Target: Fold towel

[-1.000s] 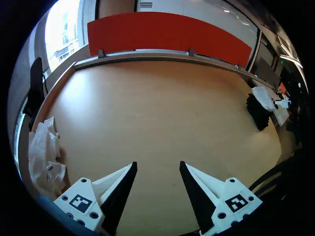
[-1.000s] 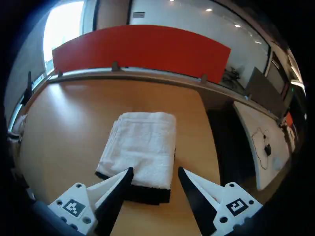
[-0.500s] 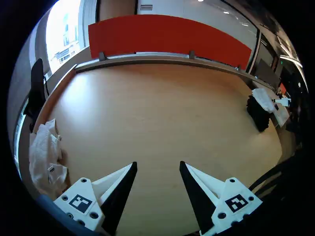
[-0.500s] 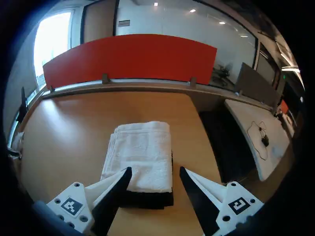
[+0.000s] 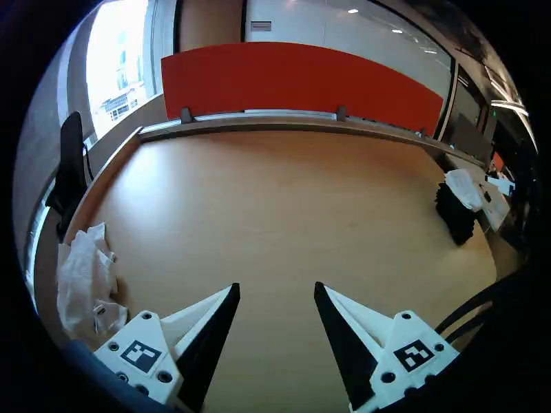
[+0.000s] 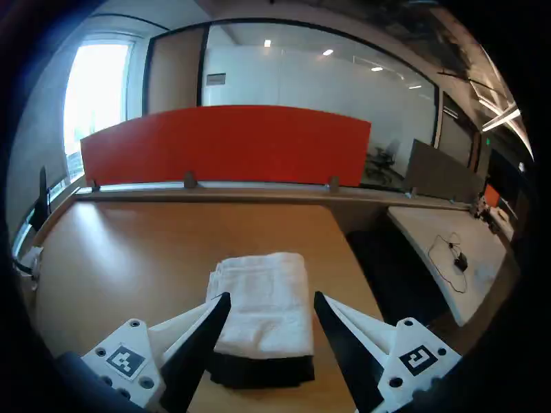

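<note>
Folded towel [image 6: 265, 313] on desk [image 6: 138, 255]; left gripper [image 5: 275, 286] and right gripper [image 6: 270, 296] empty, jaws wide.
The desk edge is near the towel; a careless nudge could tip it off.

We see strong daylight from the window [image 5: 120, 76], so bright it looks plain white. It puts a pale shine on the wooden table [image 5: 158, 165]. Small ceiling lights [image 6: 327, 52] glow far back. Straight lines bend near the edges. The towel [image 6: 265, 303] looks sharp, and shadows are soft.
</note>
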